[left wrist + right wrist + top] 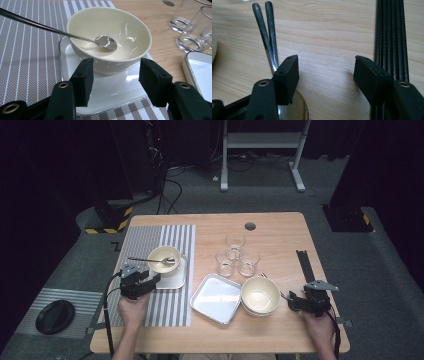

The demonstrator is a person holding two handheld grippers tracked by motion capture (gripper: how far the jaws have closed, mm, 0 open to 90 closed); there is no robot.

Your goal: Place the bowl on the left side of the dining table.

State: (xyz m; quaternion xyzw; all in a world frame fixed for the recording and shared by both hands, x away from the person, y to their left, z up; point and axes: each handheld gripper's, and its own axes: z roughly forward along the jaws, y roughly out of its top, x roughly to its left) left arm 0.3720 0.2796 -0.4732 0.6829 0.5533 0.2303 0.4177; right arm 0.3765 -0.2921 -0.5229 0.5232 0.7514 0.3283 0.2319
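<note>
Left gripper (153, 281), jaws apart and empty, faces the cream bowl (109, 37) at twelve o'clock; right gripper (291, 301) gapes empty over bare tabletop (324, 37); no lettering readable.

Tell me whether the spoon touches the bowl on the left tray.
Touching: the left gripper view shows the spoon lying inside the bowl.

Three empty glasses (235, 254) clustered near table centre; square white tray (216, 298) at 6 o'clock of them; stacked cream bowls (260, 296) at tray's 3 o'clock, touching; black dish (55, 316) on floor mat, far 9 o'clock.
</note>
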